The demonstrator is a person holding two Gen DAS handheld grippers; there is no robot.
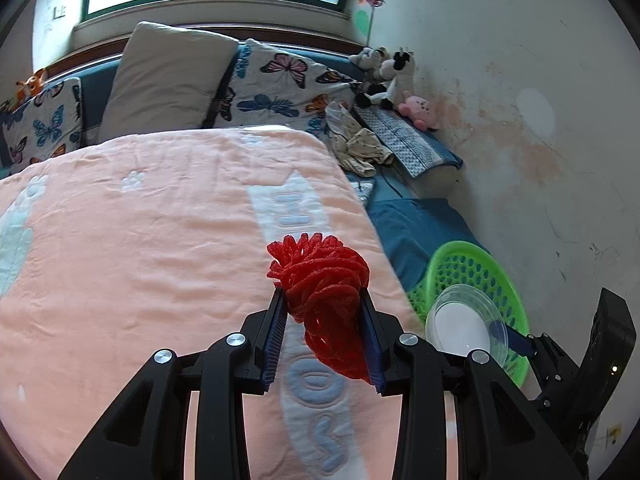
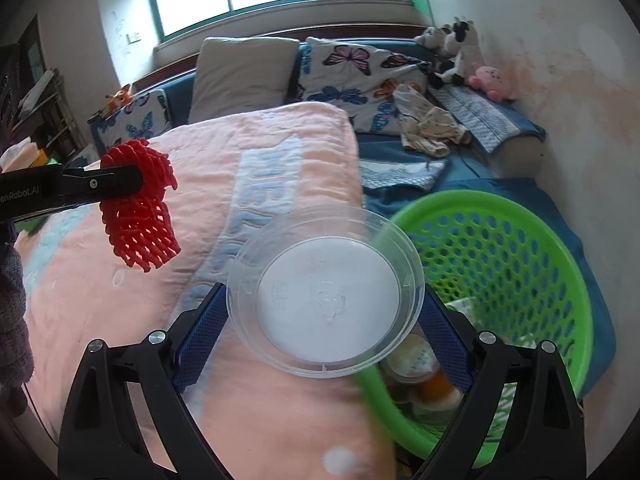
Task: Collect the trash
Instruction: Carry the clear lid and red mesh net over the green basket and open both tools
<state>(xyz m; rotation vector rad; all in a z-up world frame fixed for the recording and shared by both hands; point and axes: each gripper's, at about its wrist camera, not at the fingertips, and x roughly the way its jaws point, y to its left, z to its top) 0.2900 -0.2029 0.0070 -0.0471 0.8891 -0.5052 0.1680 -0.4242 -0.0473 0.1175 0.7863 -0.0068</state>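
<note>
While the left gripper (image 1: 324,304) clamps a red foam net (image 1: 326,292) above the pink blanket (image 1: 140,220), the right gripper (image 2: 326,312) pinches a clear plastic lid (image 2: 326,292) by its edges. To the right, the lid hides part of the green basket (image 2: 540,264), whose contents, cups perhaps, are hard to make out.

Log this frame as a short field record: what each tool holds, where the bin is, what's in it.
left tool: shut on red foam mesh fruit sleeve, held above the pink quilt
right tool: shut on clear round plastic lid, held at the basket's near-left rim
bin: green perforated plastic basket, on the blue bedding to the right of the quilt
bin contents: small lidded cups and other scraps, partly hidden
</note>
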